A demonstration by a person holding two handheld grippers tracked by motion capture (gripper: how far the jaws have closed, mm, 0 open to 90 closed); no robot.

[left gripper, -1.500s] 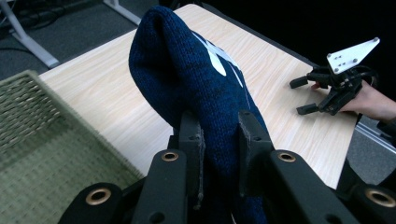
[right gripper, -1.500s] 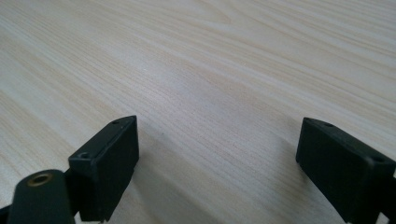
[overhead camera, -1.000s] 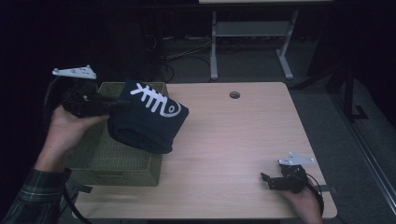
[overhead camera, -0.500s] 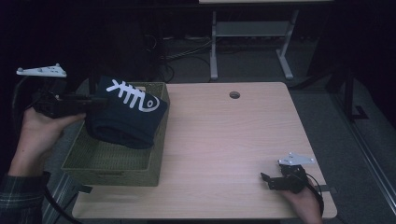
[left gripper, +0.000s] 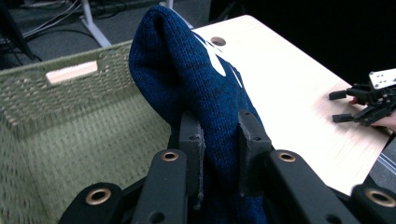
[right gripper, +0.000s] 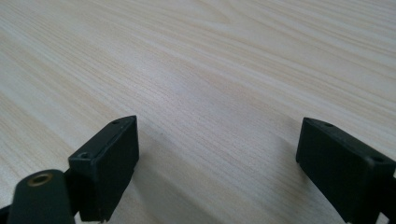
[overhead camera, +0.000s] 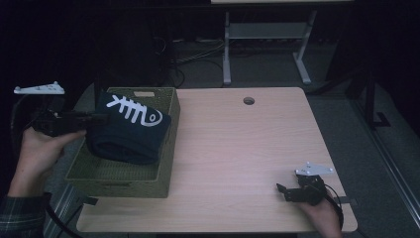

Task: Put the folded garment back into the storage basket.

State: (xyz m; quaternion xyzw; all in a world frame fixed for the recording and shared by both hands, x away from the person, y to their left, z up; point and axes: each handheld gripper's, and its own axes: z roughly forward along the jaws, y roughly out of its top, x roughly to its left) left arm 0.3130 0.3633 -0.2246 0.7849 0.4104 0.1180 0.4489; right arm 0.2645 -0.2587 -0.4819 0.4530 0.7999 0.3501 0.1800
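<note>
Navy sweater (overhead camera: 130, 131) with white fishbone print, no legible writing, over basket (overhead camera: 116, 176)

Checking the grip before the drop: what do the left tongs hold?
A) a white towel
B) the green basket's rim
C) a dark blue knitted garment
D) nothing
C: the left tongs pinch a fold of the dark blue knitted garment, above the woven basket.

Bare wooden table (overhead camera: 237, 148) with round hole (overhead camera: 248, 101); grey metal frame (overhead camera: 262, 34) behind.
</note>
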